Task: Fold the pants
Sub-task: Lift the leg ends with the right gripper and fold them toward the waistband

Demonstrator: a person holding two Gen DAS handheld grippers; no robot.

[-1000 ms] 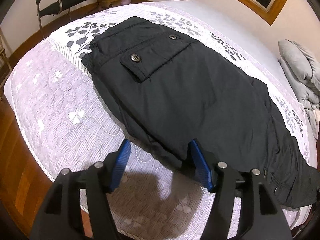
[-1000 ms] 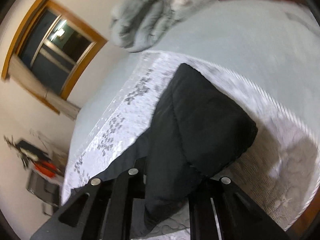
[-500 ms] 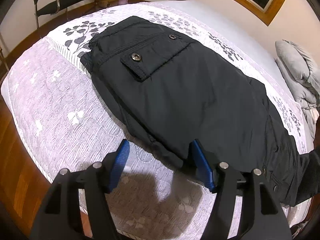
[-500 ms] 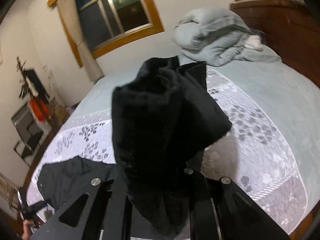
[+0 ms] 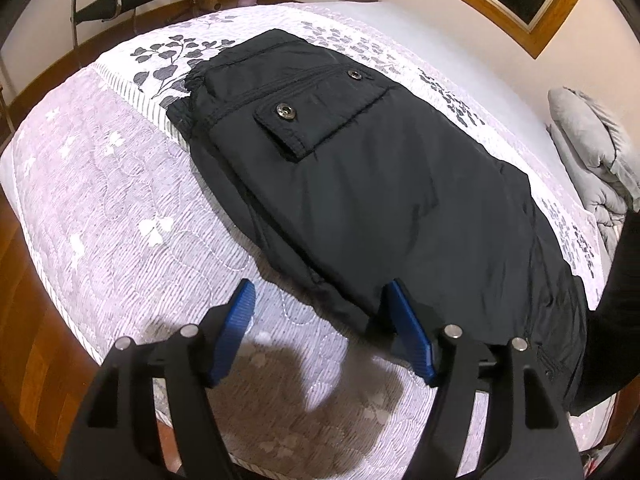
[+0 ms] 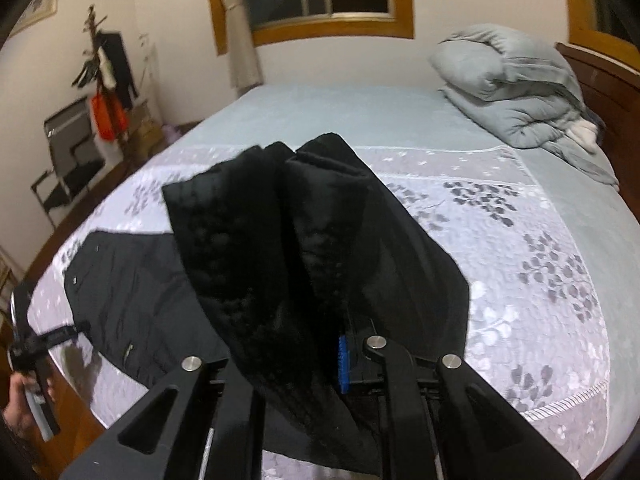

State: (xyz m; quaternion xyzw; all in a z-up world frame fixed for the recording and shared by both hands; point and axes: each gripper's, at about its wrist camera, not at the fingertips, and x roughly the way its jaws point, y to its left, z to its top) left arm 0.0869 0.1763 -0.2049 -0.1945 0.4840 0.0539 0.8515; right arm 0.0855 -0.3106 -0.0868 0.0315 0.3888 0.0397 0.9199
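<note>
Up front, the right claw [image 6: 288, 360] grips the black pants [image 5: 380, 184] by their leg ends, lifted above the bed [image 5: 100, 200]; fabric hides its left finger. Meanwhile the left claw [image 5: 320, 320] hangs open at the pants' near edge.

The right hand-held gripper [image 6: 300, 356] is clamping the cuffs of the black pants [image 6: 280, 248], which are standing bunched above the bed [image 6: 560, 280] — the waist end is lying flat at left, and a grey duvet [image 6: 516, 92] is sitting folded near the headboard.
</note>
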